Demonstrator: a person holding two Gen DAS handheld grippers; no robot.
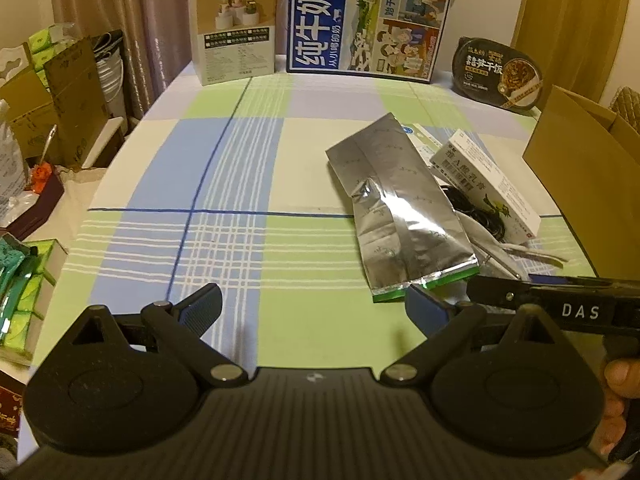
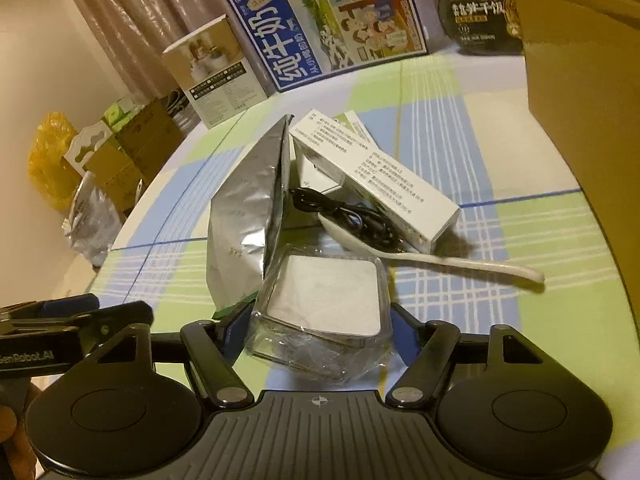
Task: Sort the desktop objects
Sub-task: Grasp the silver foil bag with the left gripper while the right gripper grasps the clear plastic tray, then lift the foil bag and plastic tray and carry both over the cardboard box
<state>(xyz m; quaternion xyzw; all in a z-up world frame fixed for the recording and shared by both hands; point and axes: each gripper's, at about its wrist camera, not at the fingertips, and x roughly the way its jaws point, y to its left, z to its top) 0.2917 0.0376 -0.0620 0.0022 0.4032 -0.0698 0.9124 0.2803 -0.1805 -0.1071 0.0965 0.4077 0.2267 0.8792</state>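
Note:
My right gripper (image 2: 318, 316) is shut on a clear-wrapped square box (image 2: 324, 296) with a white top, one blue pad against each of its sides, low over the plaid tablecloth (image 2: 460, 140). Just beyond it lie a silver foil pouch (image 2: 248, 216), a black cable (image 2: 348, 216), a white spoon (image 2: 440, 260) and a long white carton (image 2: 376, 176). My left gripper (image 1: 312, 308) stands open over bare cloth, nothing between its fingers, with the foil pouch (image 1: 400, 208) ahead to its right. The right gripper's black body (image 1: 560, 308) shows beside it.
An open cardboard box (image 1: 580, 168) stands at the table's right edge. Along the back stand a blue milk carton (image 1: 368, 20), a white product box (image 1: 236, 28) and a black rice bowl (image 1: 500, 72). Cartons (image 1: 60, 100) and tissue packs (image 1: 24, 300) crowd the left, off the table.

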